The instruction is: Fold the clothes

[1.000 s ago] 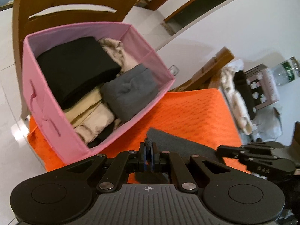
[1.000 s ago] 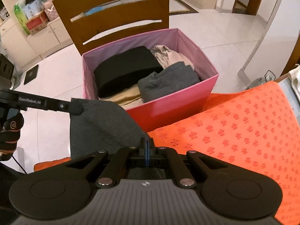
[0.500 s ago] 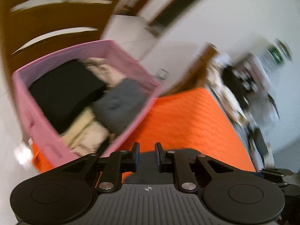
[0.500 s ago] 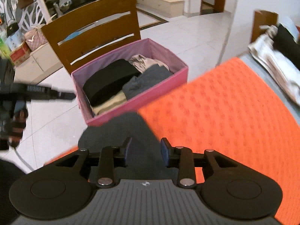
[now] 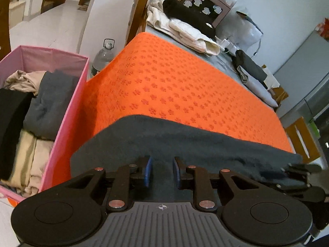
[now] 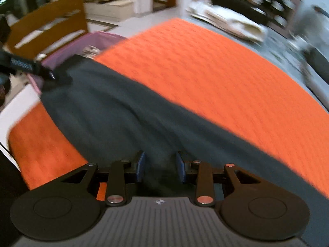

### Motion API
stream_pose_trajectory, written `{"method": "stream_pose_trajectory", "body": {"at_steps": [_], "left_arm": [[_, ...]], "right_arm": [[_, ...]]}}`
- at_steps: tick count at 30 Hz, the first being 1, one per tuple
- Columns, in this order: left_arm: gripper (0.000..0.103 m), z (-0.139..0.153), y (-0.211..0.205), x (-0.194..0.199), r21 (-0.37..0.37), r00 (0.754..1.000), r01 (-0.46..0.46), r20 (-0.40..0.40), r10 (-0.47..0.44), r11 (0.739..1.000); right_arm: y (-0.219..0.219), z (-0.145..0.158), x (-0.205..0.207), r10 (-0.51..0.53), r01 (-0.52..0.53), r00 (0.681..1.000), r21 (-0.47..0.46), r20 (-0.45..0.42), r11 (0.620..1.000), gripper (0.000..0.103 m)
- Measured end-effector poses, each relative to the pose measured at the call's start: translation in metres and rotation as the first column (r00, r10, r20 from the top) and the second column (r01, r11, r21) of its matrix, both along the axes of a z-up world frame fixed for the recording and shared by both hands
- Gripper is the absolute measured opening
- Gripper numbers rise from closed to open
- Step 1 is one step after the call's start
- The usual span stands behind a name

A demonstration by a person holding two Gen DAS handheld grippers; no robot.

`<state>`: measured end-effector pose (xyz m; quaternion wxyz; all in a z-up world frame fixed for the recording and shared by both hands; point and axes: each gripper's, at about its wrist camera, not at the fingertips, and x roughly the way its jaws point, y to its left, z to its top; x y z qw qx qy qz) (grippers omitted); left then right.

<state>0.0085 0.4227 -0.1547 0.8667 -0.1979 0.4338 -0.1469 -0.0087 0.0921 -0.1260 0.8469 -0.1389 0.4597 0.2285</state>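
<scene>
The dark grey garment (image 5: 185, 142) lies as a long band across the near edge of the orange-covered surface (image 5: 176, 82), one end under each claw. Left claw (image 5: 162, 170) and right claw (image 6: 160, 165) have both just been opening, cloth loose between their parted jaws.

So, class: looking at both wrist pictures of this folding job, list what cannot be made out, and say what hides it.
- Near edge of the dark grey fleece garment: left wrist view, hidden behind the left tongs.
- Contents of the pink fabric storage box: right wrist view, motion blur and the garment's corner cover them.
- Cream and black clothes pile beyond the orange patterned cloth: right wrist view, blurred.
</scene>
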Motion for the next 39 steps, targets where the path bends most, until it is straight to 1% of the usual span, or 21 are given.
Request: {"method": "stream_pose_trajectory", "body": {"at_steps": [2, 4, 6, 7, 8, 10, 11, 12, 14, 17, 19, 22, 25, 27, 29, 30, 31, 33, 35, 36, 39], "left_arm": [[0.024, 0.002, 0.001, 0.002, 0.005, 1.0, -0.001, -0.014, 0.001, 1.0], [0.025, 0.006, -0.001, 0.004, 0.031, 1.0, 0.003, -0.022, -0.003, 1.0], [0.027, 0.016, -0.01, 0.007, 0.056, 1.0, 0.027, 0.003, -0.027, 0.998], [0.03, 0.021, -0.015, 0.009, 0.068, 0.999, 0.042, 0.021, -0.044, 0.997], [0.032, 0.026, -0.021, 0.012, 0.08, 0.997, 0.066, 0.041, -0.07, 0.995], [0.042, 0.033, -0.038, 0.02, 0.105, 0.986, 0.137, 0.08, -0.146, 0.985], [0.043, 0.036, -0.048, 0.025, 0.115, 0.978, 0.176, 0.093, -0.187, 0.978], [0.044, 0.038, -0.058, 0.03, 0.124, 0.967, 0.221, 0.104, -0.234, 0.967], [0.045, 0.04, -0.08, 0.041, 0.147, 0.936, 0.315, 0.118, -0.333, 0.938], [0.046, 0.037, -0.111, 0.057, 0.175, 0.879, 0.442, 0.112, -0.464, 0.88], [0.045, 0.033, -0.13, 0.067, 0.191, 0.837, 0.515, 0.098, -0.538, 0.836], [0.044, 0.026, -0.151, 0.074, 0.189, 0.782, 0.598, 0.076, -0.618, 0.779], [0.044, 0.021, -0.17, 0.078, 0.18, 0.725, 0.669, 0.055, -0.686, 0.721], [0.043, 0.016, -0.181, 0.078, 0.206, 0.706, 0.685, 0.05, -0.706, 0.699], [0.032, 0.012, -0.186, 0.078, 0.219, 0.701, 0.686, 0.053, -0.711, 0.693], [0.015, 0.011, -0.187, 0.079, 0.228, 0.701, 0.684, 0.059, -0.711, 0.693], [0.004, 0.011, -0.188, 0.08, 0.237, 0.701, 0.68, 0.067, -0.71, 0.694], [0.003, 0.013, -0.187, 0.082, 0.247, 0.71, 0.664, 0.087, -0.699, 0.705], [0.002, 0.017, -0.184, 0.086, 0.248, 0.73, 0.639, 0.105, -0.676, 0.728], [0.002, 0.018, -0.183, 0.089, 0.242, 0.742, 0.625, 0.111, -0.662, 0.742], [0.002, 0.022, -0.179, 0.101, 0.232, 0.792, 0.563, 0.124, -0.598, 0.794]], "right_arm": [[-0.025, -0.003, -0.012, -0.064, 0.064, 0.998, 0.008, 0.001, 0.998, 0.042], [-0.049, -0.005, -0.025, -0.123, 0.123, 0.992, 0.018, 0.003, 0.992, 0.047], [-0.068, -0.006, -0.036, -0.169, 0.169, 0.985, 0.009, 0.009, 0.986, 0.051], [-0.076, -0.007, -0.04, -0.196, 0.195, 0.981, 0.005, 0.009, 0.981, 0.051], [-0.083, -0.006, -0.042, -0.223, 0.223, 0.975, -0.002, 0.004, 0.975, 0.051], [-0.093, -0.003, -0.048, -0.266, 0.266, 0.964, 0.004, 0.014, 0.964, 0.051], [-0.096, 0.0, -0.05, -0.282, 0.282, 0.959, 0.017, 0.021, 0.959, 0.05], [-0.097, 0.002, -0.053, -0.293, 0.292, 0.956, 0.032, 0.024, 0.956, 0.05], [-0.096, 0.005, -0.057, -0.299, 0.297, 0.954, 0.055, 0.032, 0.953, 0.05], [-0.092, 0.01, -0.059, -0.299, 0.294, 0.953, 0.089, 0.046, 0.952, 0.05], [-0.086, 0.013, -0.06, -0.298, 0.291, 0.953, 0.114, 0.054, 0.95, 0.05], [-0.075, 0.017, -0.061, -0.291, 0.281, 0.954, 0.134, 0.066, 0.95, 0.05], [-0.07, 0.019, -0.066, -0.301, 0.291, 0.951, 0.134, 0.066, 0.947, 0.05], [-0.071, 0.019, -0.071, -0.325, 0.314, 0.944, 0.141, 0.059, 0.939, 0.05], [-0.073, 0.017, -0.078, -0.356, 0.345, 0.933, 0.145, 0.05, 0.927, 0.05], [-0.075, 0.016, -0.081, -0.371, 0.361, 0.927, 0.146, 0.046, 0.921, 0.05], [-0.077, 0.014, -0.084, -0.387, 0.377, 0.921, 0.147, 0.041, 0.914, 0.05], [-0.079, 0.012, -0.088, -0.412, 0.402, 0.911, 0.153, 0.034, 0.903, 0.05], [-0.08, 0.01, -0.09, -0.424, 0.415, 0.905, 0.16, 0.031, 0.896, 0.05], [-0.08, 0.009, -0.09, -0.426, 0.416, 0.904, 0.163, 0.03, 0.895, 0.05], [-0.076, 0.007, -0.09, -0.411, 0.4, 0.911, 0.173, 0.03, 0.9, 0.05]]}}
